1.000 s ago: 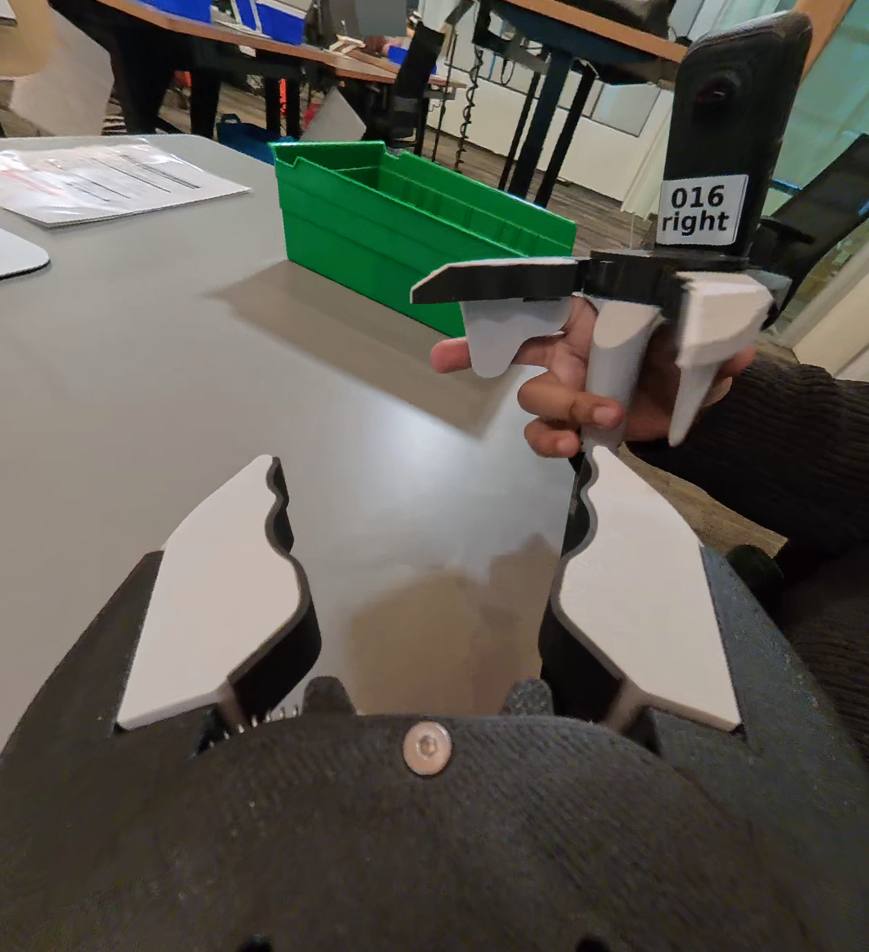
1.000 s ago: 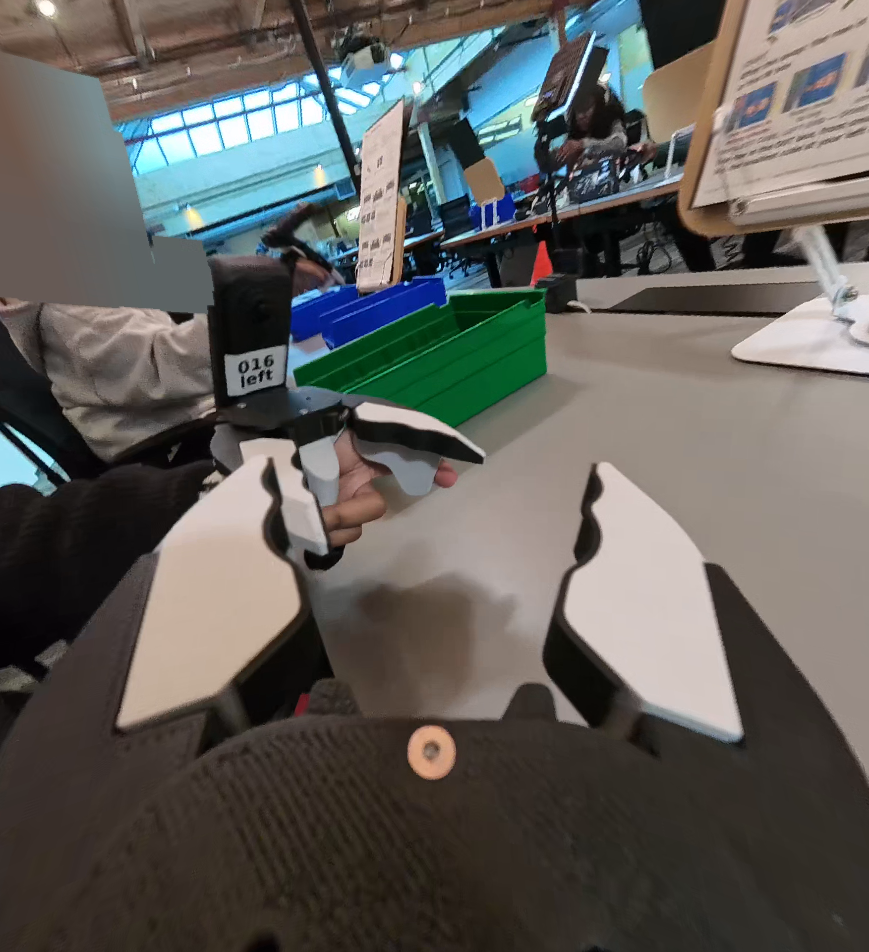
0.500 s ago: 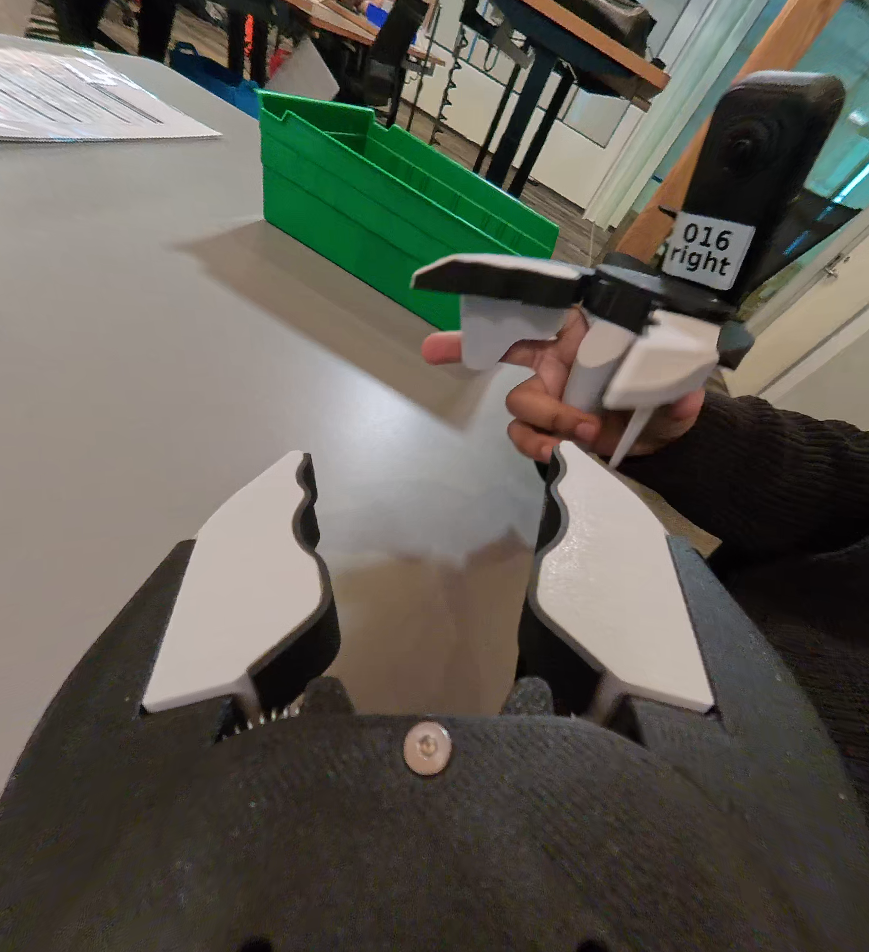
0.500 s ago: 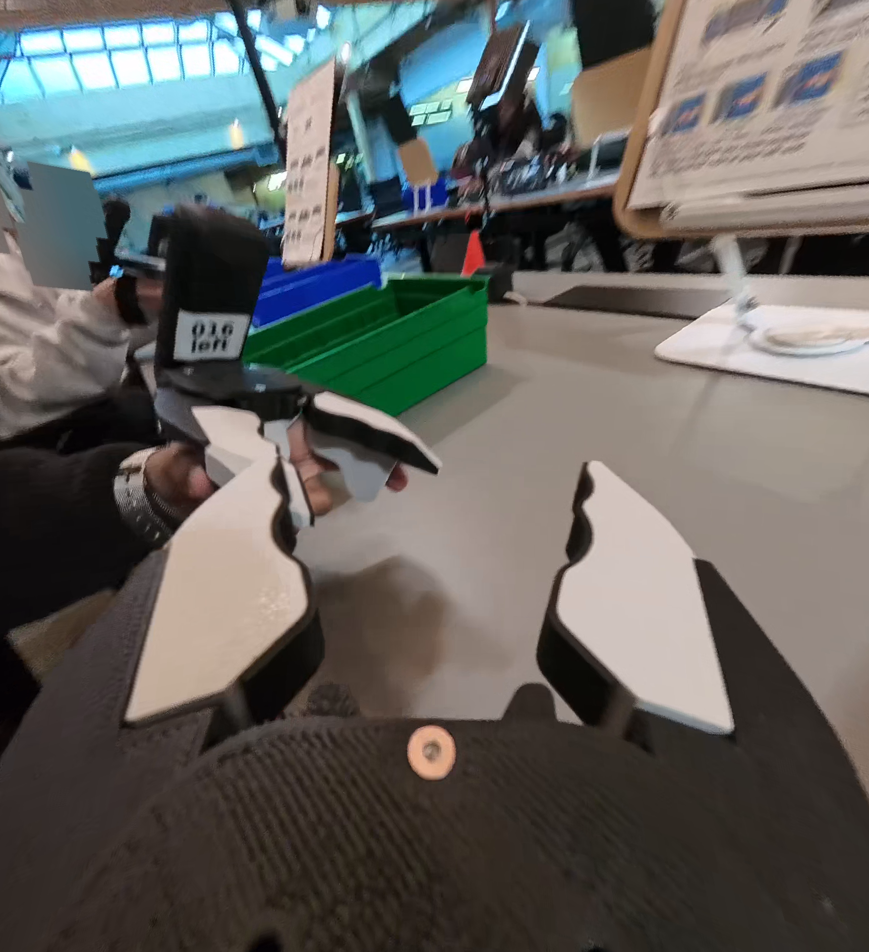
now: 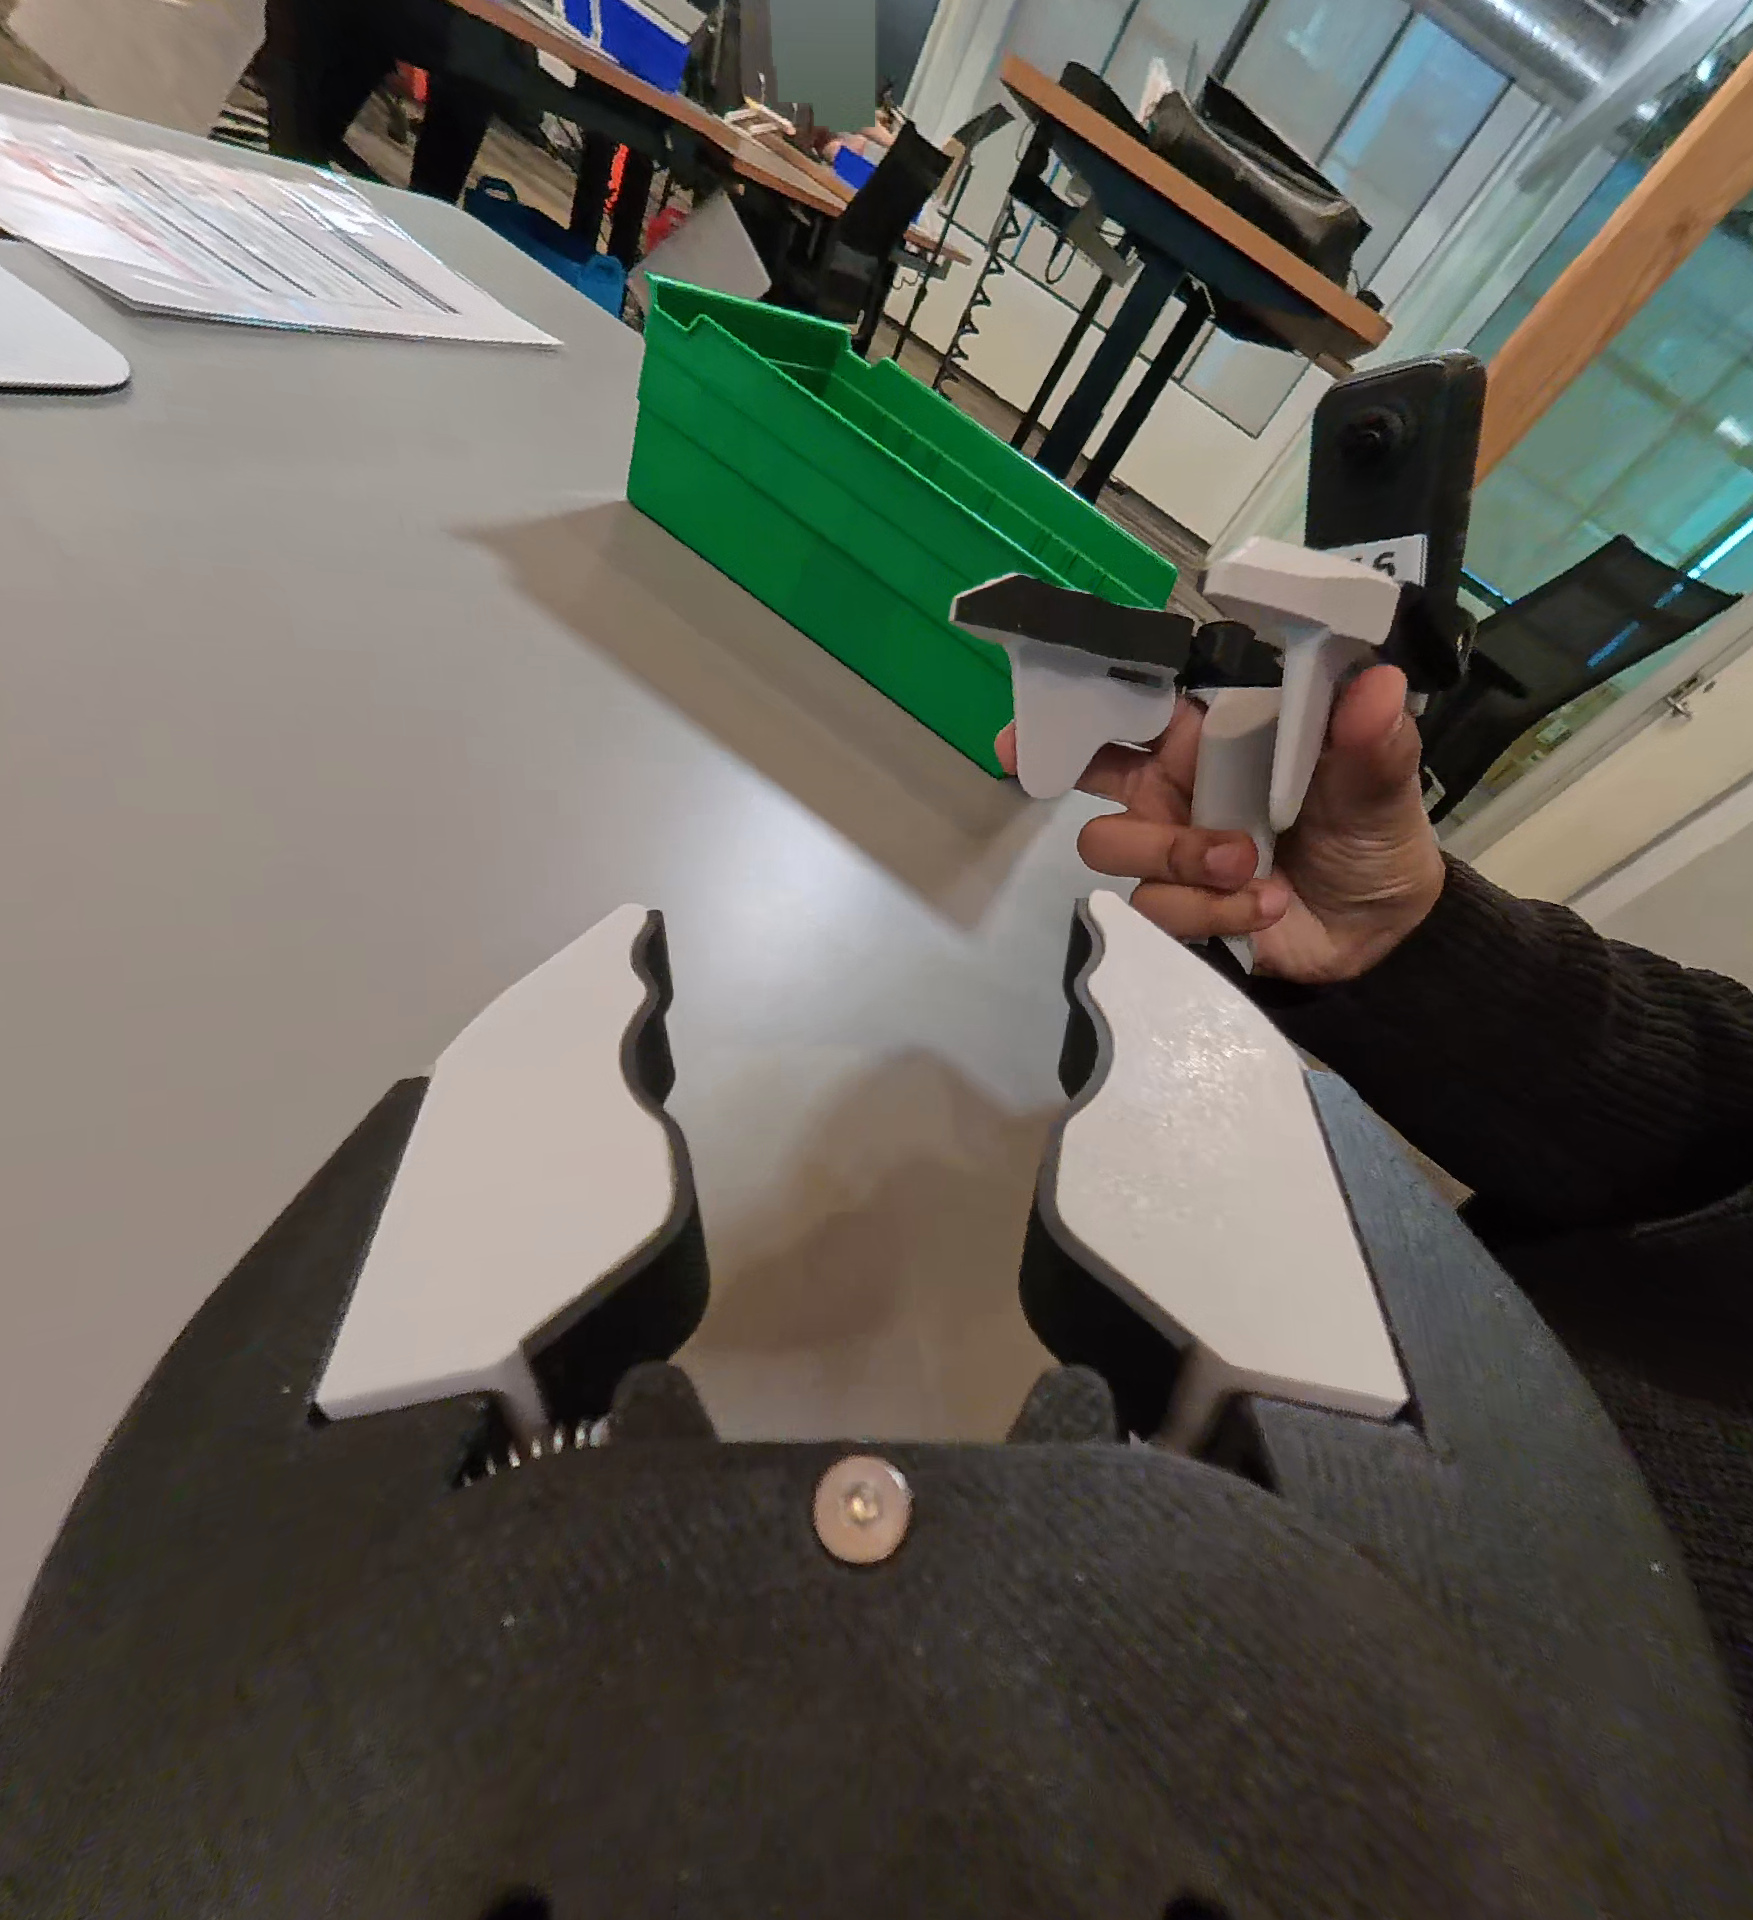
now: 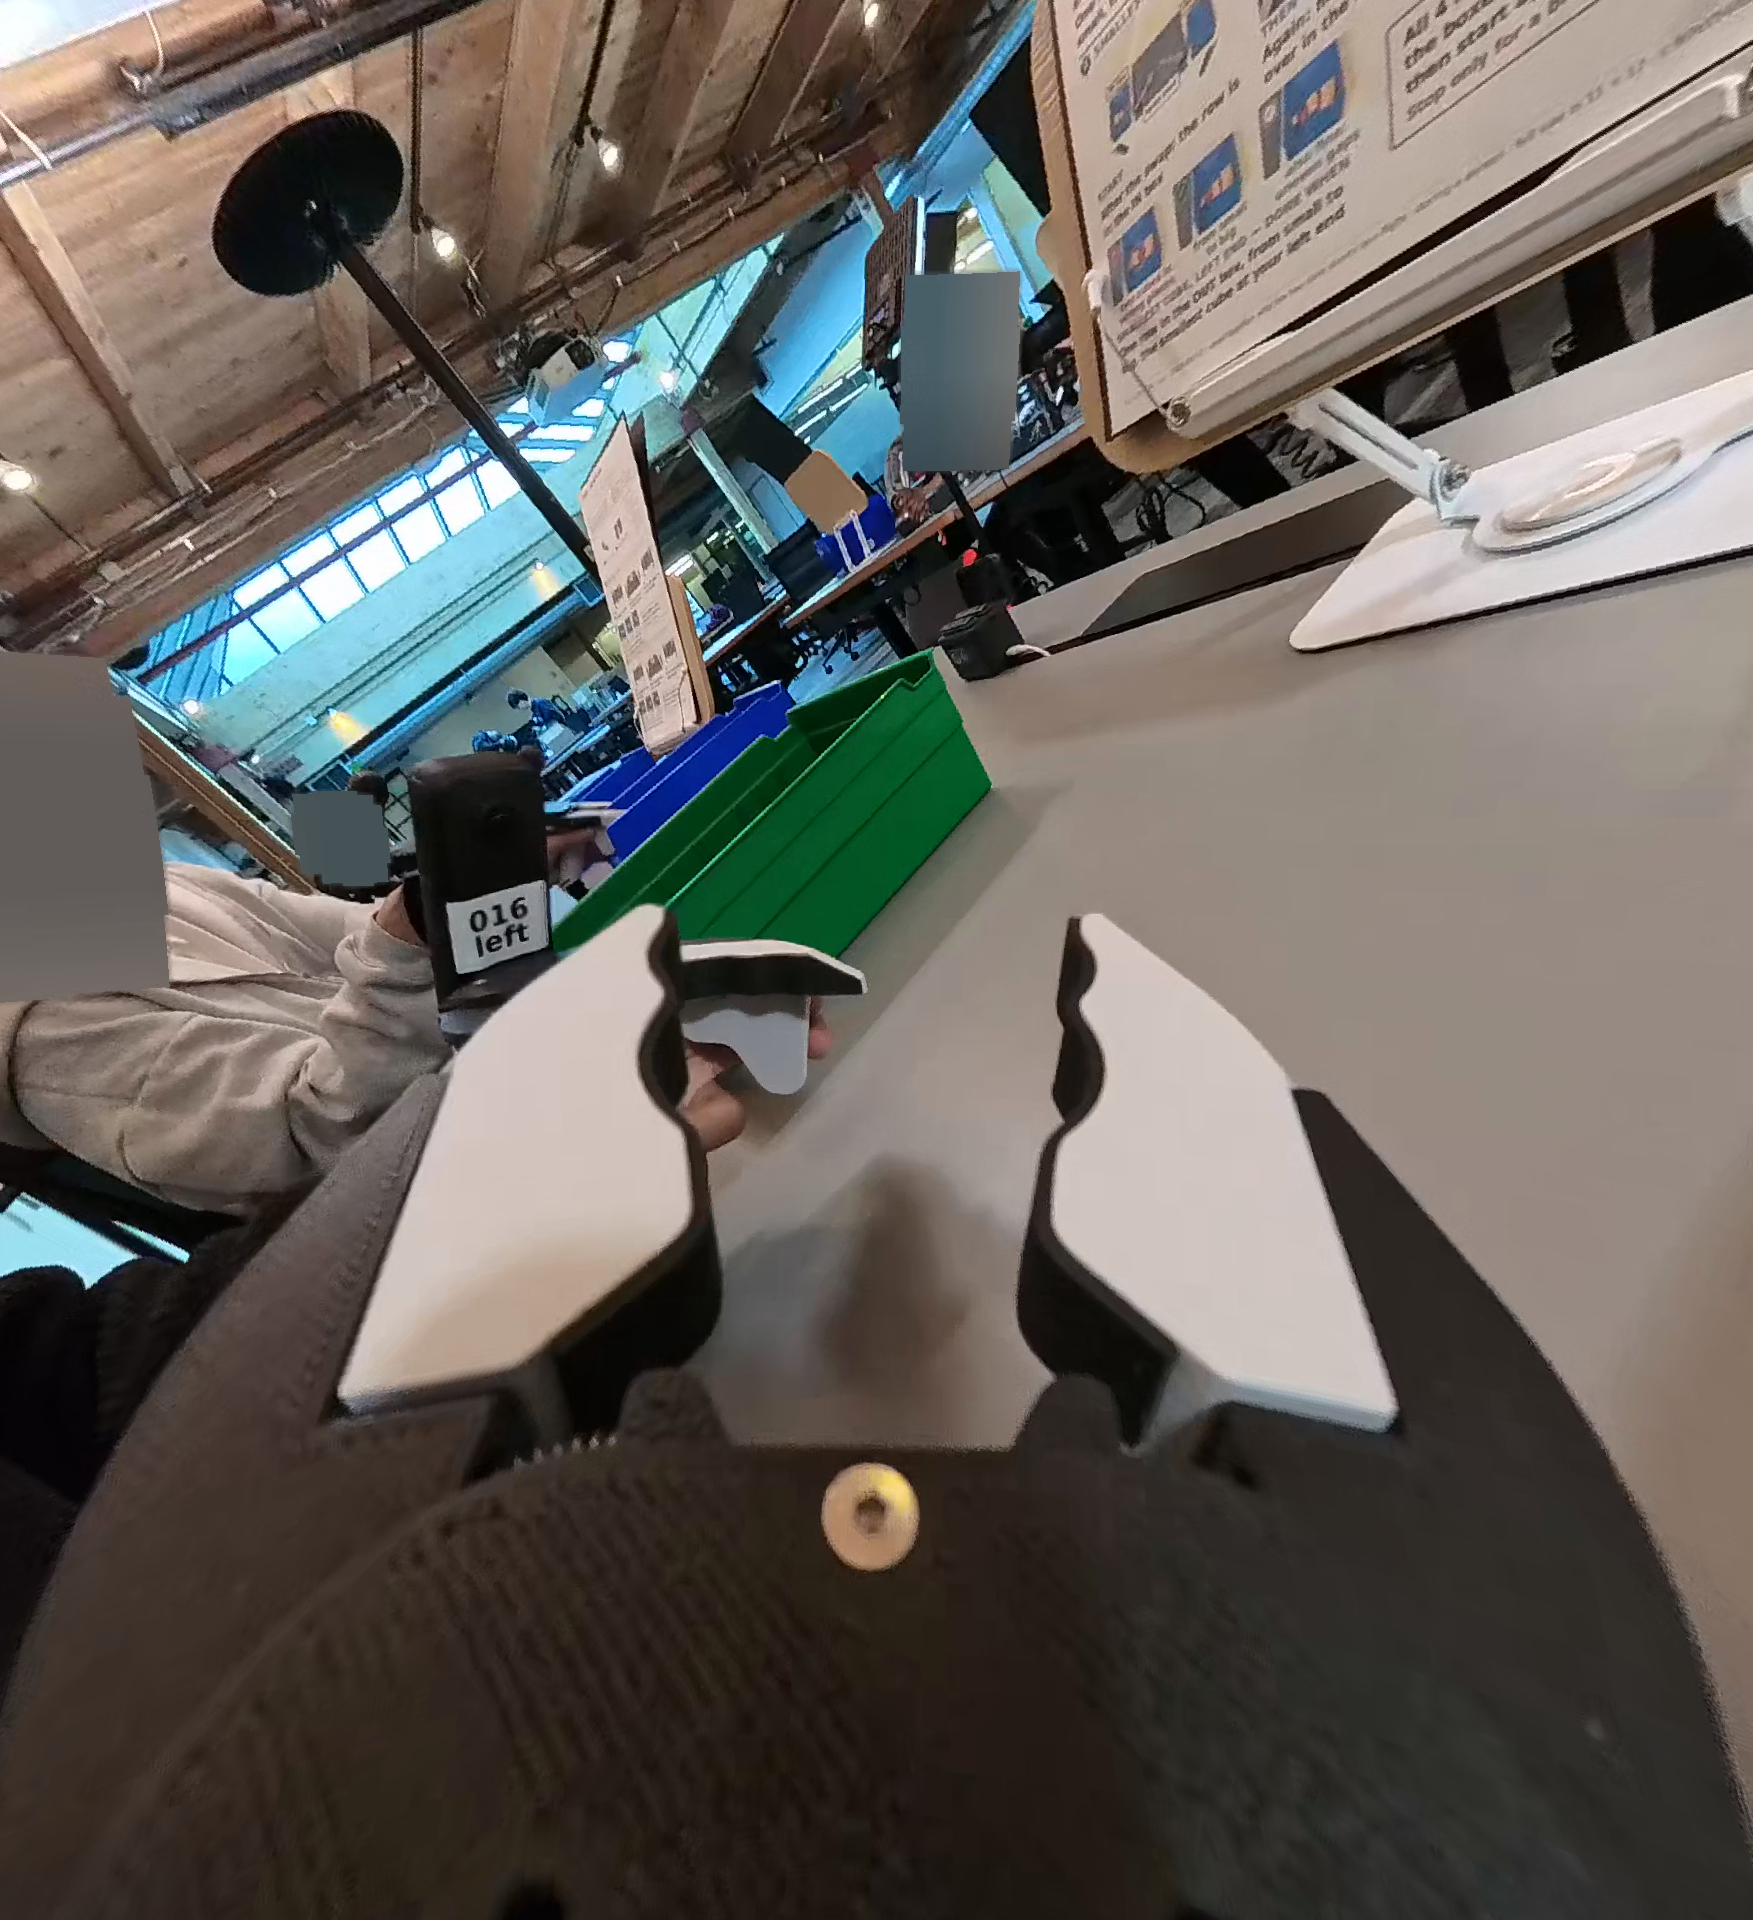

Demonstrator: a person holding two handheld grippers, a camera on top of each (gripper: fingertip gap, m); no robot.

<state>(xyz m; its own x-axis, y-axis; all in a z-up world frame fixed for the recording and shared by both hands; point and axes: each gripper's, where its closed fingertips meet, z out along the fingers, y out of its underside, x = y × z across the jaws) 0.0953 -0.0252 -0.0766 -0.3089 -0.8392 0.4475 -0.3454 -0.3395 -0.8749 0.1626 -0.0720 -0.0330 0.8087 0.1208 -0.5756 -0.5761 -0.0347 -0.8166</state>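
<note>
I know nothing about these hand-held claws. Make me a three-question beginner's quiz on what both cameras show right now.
1. True or false: the left gripper has something clamped between its fingers.
2. What colour is the long plastic bin on the grey table?
3. The right gripper is: A) open above bare table, B) inside the bin, C) shut on paper.

Key: 1 false, its fingers stand apart with nothing between them; 2 green; 3 A.
</note>
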